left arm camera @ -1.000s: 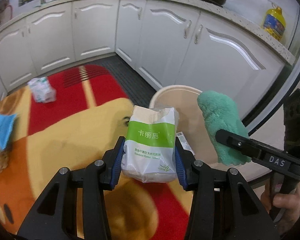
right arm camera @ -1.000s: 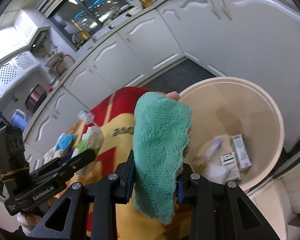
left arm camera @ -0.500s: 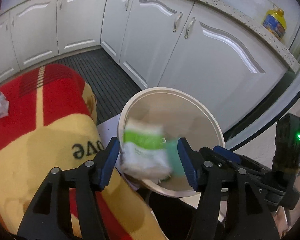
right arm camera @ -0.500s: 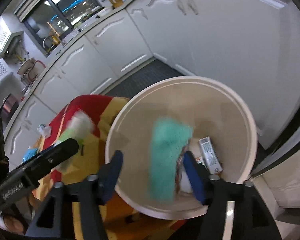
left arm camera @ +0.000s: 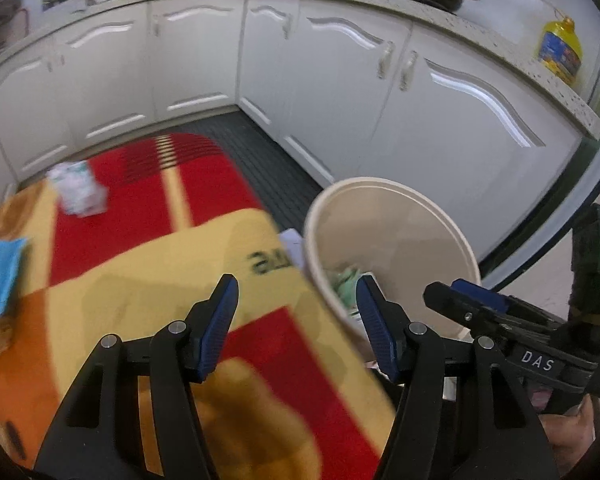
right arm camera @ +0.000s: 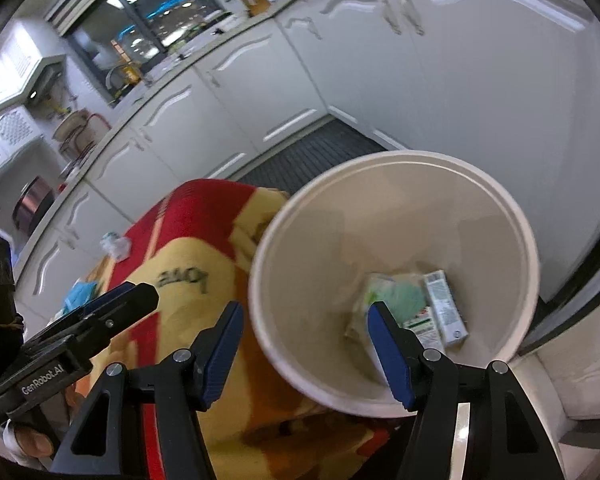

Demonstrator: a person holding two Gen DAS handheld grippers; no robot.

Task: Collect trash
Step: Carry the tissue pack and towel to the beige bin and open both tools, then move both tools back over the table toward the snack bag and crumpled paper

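Right wrist view: green cloth lies in bin beyond empty right claw.

White letters "DAS" stand on the black body of the right tool, at four o'clock in the left wrist view. "GenRobot.AI" is printed in white on the left tool, at eight o'clock in the right wrist view. Dark letters on the yellow blanket appear upside down, roughly "LOVE". Print on the cartons in the bin is too small to read.
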